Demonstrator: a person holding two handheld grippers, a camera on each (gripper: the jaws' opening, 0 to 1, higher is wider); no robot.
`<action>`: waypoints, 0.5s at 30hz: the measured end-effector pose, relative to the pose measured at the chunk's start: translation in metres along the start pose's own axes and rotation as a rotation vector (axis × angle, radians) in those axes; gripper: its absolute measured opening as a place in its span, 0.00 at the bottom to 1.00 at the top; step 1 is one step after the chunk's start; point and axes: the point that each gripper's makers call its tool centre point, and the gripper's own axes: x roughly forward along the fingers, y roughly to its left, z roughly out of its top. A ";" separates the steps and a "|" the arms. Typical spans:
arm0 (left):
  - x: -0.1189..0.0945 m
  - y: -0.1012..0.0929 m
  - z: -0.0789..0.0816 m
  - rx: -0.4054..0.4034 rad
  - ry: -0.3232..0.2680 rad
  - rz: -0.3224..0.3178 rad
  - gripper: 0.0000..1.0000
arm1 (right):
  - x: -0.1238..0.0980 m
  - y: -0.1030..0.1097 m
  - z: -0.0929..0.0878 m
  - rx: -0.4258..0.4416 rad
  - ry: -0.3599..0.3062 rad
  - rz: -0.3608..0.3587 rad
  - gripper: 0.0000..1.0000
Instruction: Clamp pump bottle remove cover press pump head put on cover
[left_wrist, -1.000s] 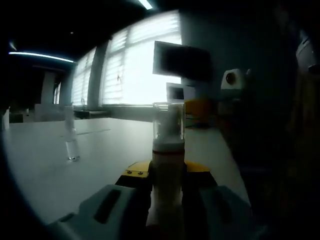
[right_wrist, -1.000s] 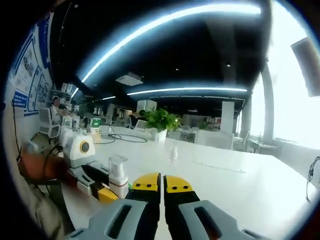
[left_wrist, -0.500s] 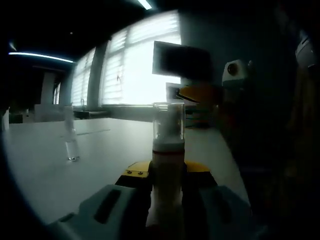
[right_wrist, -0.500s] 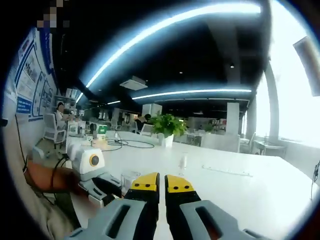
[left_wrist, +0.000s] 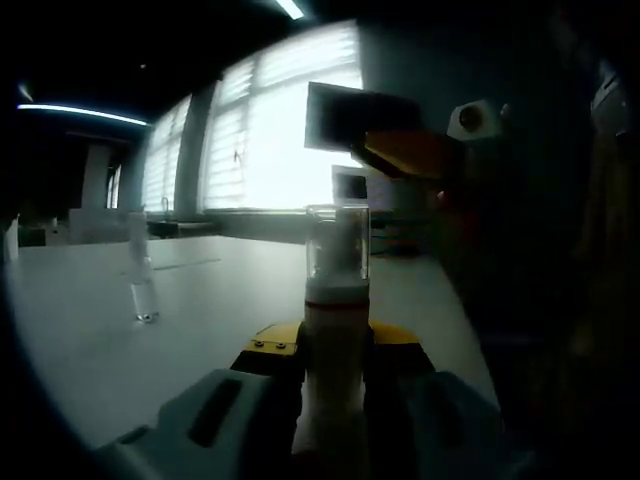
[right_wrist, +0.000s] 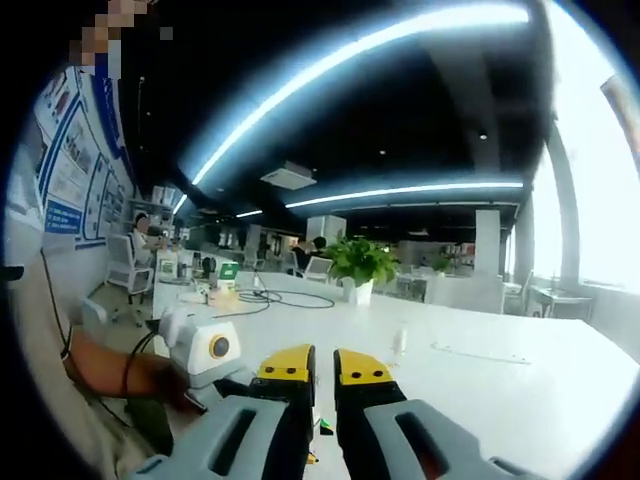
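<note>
A white pump bottle (left_wrist: 335, 375) stands upright between the jaws of my left gripper (left_wrist: 335, 345), which is shut on its body. Its clear cover (left_wrist: 337, 245) sits on top, above the jaws. My right gripper (left_wrist: 405, 155) hangs above and to the right of the cover, its yellow tips pointing toward it without touching. In the right gripper view, my right gripper (right_wrist: 324, 365) holds nothing and its jaws stand a narrow gap apart. The left gripper (right_wrist: 205, 345) sits low at the left there, held by a hand.
A small clear bottle (left_wrist: 143, 290) stands alone on the white table (left_wrist: 90, 330), to the left; it appears too as the small bottle (right_wrist: 400, 340). A potted plant (right_wrist: 360, 265) and cables lie farther back. Bright windows (left_wrist: 270, 130) are behind.
My right gripper has risen and swung in above the capped bottle, and its jaws have parted slightly. The left gripper and the bottle have stayed still.
</note>
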 end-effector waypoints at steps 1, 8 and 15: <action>0.000 0.000 0.000 0.001 0.000 0.000 0.14 | 0.000 0.000 -0.001 -0.003 0.004 0.002 0.04; -0.001 0.002 0.000 0.000 0.000 -0.001 0.14 | 0.003 0.004 -0.002 -0.001 0.009 0.012 0.06; 0.001 -0.002 0.000 0.001 0.000 -0.002 0.14 | 0.008 0.009 -0.001 0.005 0.010 0.029 0.09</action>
